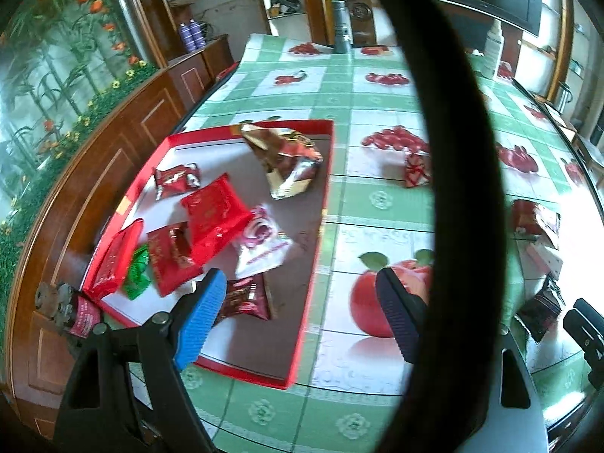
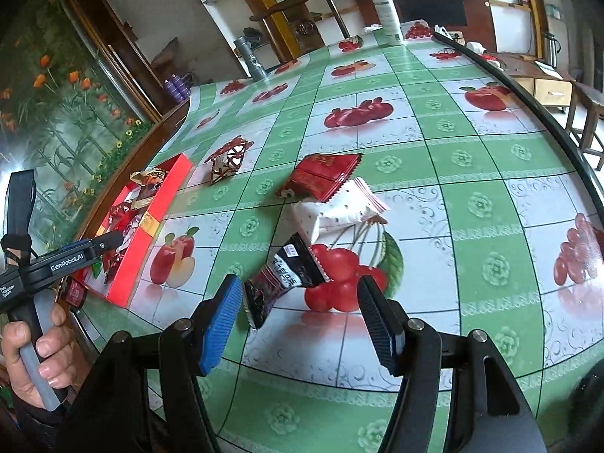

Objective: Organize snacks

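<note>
- The red tray [image 1: 328, 204] sits on the fruit-print tablecloth [image 2: 434, 173] near the table's left edge and already holds most of the snacks: several red packets [image 1: 213, 211], a green one [image 1: 137, 270], a pink-and-white pouch [image 1: 264, 241], a dark red packet [image 1: 245, 298] at the near end and a crumpled gold-and-brown bag [image 1: 287, 158] at the far end.
- Left gripper [image 1: 302, 309]: jaws stand wide apart with nothing between the pads. It hangs over the tray's near right part, one pad above the dark red packet, the other out over the cloth.
- Right gripper [image 2: 300, 321]: jaws are parted and empty. The black packet [image 2: 283, 283] lies flat on the cloth just ahead, between the lines of the two pads; no pad touches it.
- Still outside the tray, right wrist view: the black packet, a white pouch [image 2: 339, 211] just beyond it, a red packet [image 2: 324, 179] resting against that pouch, and a small red-and-white patterned candy box [image 2: 228, 162] near the tray's far corner.
- One small red packet [image 1: 85, 315] lies just off the tray's near left corner; whether it counts as sorted cannot be told.
- Judgement: the task is well past half. At least four items remain loose, and the black packet looks like the next pick.
- Unrelated articles at the far end: a white spray bottle [image 2: 387, 11] and a grey flashlight [image 2: 251, 58].
</note>
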`<state>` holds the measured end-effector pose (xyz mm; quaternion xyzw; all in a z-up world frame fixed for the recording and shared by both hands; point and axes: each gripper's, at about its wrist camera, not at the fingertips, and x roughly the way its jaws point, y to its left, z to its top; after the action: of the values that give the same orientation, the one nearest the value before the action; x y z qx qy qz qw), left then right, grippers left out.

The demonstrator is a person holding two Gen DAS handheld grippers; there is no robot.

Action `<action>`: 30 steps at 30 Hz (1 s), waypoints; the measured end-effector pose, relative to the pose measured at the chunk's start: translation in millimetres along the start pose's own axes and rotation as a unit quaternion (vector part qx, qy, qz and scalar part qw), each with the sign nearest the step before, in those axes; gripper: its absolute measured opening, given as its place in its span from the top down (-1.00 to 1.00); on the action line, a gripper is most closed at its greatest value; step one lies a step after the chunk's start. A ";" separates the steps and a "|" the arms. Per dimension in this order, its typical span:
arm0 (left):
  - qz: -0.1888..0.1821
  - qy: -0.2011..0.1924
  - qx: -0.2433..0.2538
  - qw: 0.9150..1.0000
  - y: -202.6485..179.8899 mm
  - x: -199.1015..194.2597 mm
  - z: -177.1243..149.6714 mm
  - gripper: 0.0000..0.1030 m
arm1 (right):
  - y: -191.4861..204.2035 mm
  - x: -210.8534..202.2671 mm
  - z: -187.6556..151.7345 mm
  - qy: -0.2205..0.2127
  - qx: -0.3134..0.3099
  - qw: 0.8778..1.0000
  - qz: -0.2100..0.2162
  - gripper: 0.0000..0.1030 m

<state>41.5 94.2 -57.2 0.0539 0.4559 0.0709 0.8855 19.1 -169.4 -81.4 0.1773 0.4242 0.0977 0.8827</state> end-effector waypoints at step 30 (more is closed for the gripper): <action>-0.055 0.013 0.086 0.995 -61.0 38.5 47.4 -0.59 | 1.1 7.5 32.5 -0.019 -0.028 0.999 -0.011 -0.24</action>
<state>106.9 39.4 -70.4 0.1037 0.4743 -0.0163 0.8741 49.2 -173.5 -67.5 0.1492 0.4064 0.0965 0.8962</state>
